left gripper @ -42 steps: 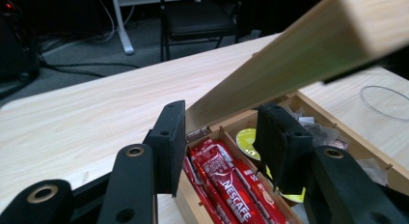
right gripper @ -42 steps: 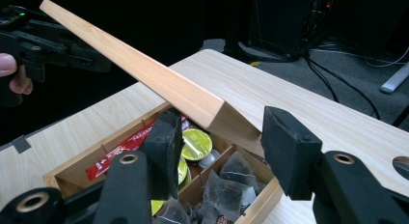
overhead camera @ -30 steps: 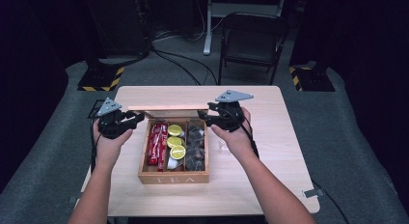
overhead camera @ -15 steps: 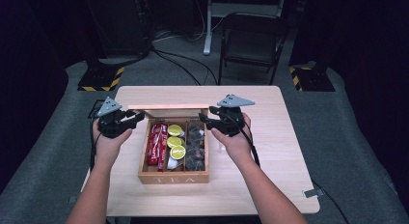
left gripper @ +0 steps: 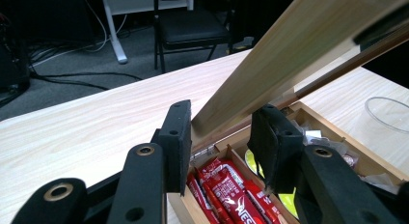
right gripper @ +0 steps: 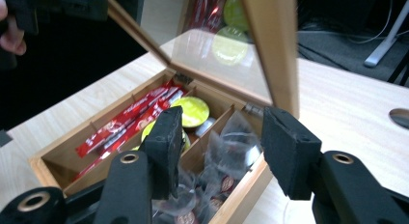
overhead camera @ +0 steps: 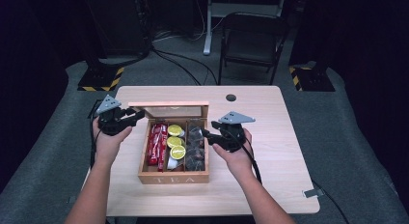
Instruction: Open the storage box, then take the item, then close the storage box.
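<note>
A: Wooden box [overhead camera: 173, 177] at table [overhead camera: 284, 151] centre, "TEA" on near wall. Lid [overhead camera: 170, 110] up, hinged at far edge, glass pane in wood frame.

B: Left gripper [left gripper: 219, 142]?

A: Clamped on lid's left frame edge, pads tight to the wood in left gripper view. Holding lid tilted back. Keep there, no twisting; hinge small, frame thin.

B: Right gripper [overhead camera: 206, 135]?

A: Jaws partly apart, nothing between. Hanging over right compartment, just above clear sachets [overhead camera: 195, 149]. Right gripper view: pads straddling the crinkled sachets [right gripper: 219, 161], lid frame close on far side.

B: Other contents?

A: Red sticks [overhead camera: 156, 143] in left compartment, yellow-green pods [overhead camera: 176, 142] in middle. Not the target, by the look of the aim.

B: Step in hand?

A: Judged: picking one sachet out of right compartment. Advice: come straight down, jaws kept clear of right wall and of divider. Pinch one loose corner standing proud, not the whole heap. Close slowly; film slippery, likely to squirm out.

B: Risks?

A: Two sachets lifted together. Upper jaw knocking the lid frame on the way up. Box sliding if jaw catches the wall; left grip on lid helps steady it. Lift vertical, then clear toward near right.
</note>
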